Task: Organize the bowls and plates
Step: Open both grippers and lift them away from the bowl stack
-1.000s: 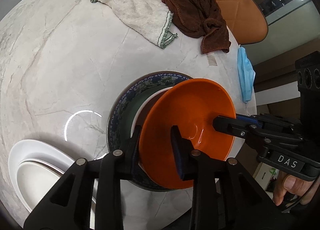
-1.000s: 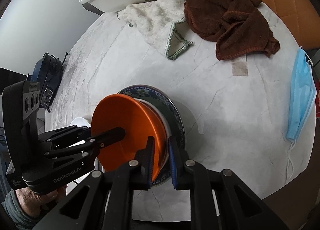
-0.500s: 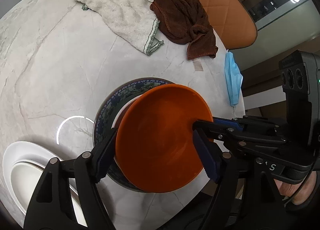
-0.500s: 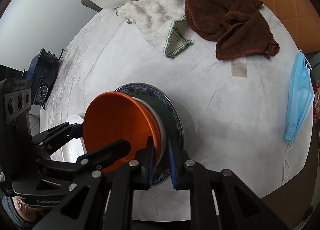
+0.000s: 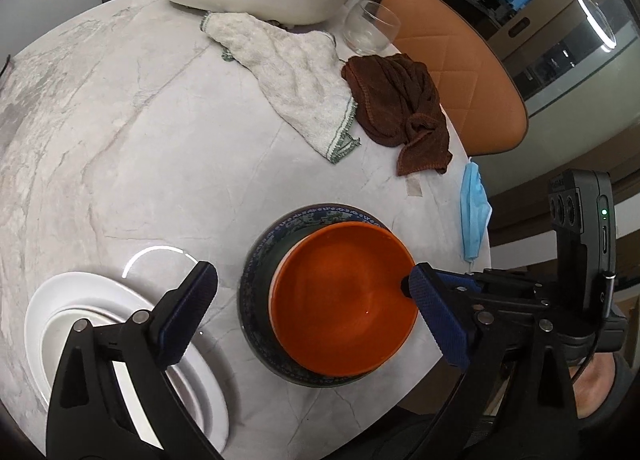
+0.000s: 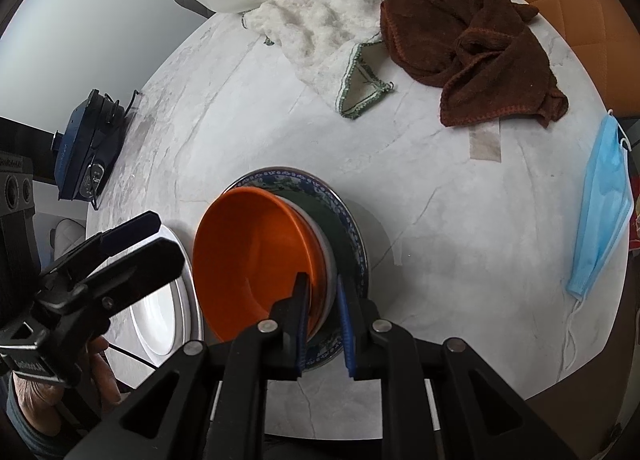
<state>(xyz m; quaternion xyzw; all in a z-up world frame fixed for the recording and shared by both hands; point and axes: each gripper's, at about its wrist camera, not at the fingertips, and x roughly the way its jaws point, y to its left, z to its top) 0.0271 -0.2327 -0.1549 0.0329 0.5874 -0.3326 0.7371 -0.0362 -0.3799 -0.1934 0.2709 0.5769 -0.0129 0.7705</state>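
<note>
Marble table (image 5: 152, 147) — right gripper (image 6: 324, 324) pinching orange bowl (image 6: 256, 260).

Soft, even daylight on the pale marble tabletop (image 5: 168, 147); no harsh shadows. Thin curved arc of ceiling-lamp glare (image 5: 156, 254) on the marble just ahead of the left claw (image 5: 316, 300). Small specular dot inside the orange bowl (image 5: 344, 300). Faint shadow beside the stacked dishes in the right wrist view. Strong fisheye bending, dark vignette at corners. Sharp centre, slight softness toward rims.
</note>
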